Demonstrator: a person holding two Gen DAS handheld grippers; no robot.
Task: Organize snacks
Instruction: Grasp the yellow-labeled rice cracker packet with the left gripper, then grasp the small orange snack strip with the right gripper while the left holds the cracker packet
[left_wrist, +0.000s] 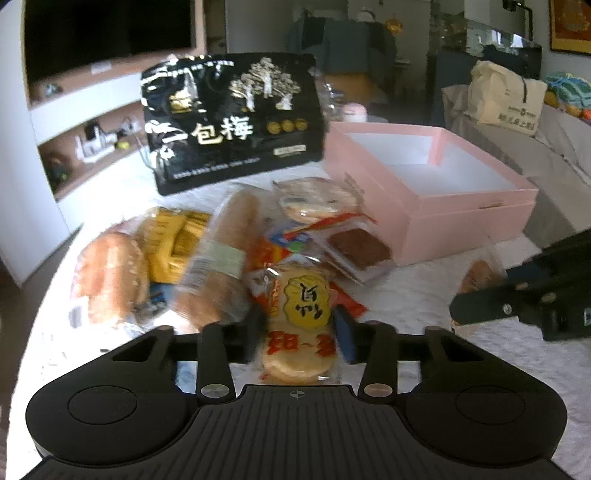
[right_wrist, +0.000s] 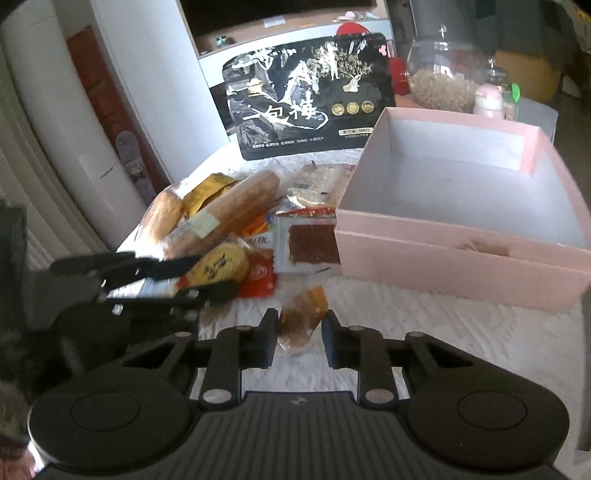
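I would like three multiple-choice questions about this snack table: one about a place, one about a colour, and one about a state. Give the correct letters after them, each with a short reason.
1. Where does the black snack bag stand?
A. inside the box
B. at the far side of the table, behind the snack pile
C. in the right gripper

2. What colour is the outside of the open box?
A. pink
B. green
C. black

3. What is in the box?
A. two bread rolls
B. the black bag
C. nothing, only its white bottom shows

Answers:
1 B: it stands upright beyond the bread rolls, left of the box.
2 A: its walls are pink in both views.
3 C: the inside is bare; the snacks lie on the table, and the right gripper is closed on a small wrapped snack.
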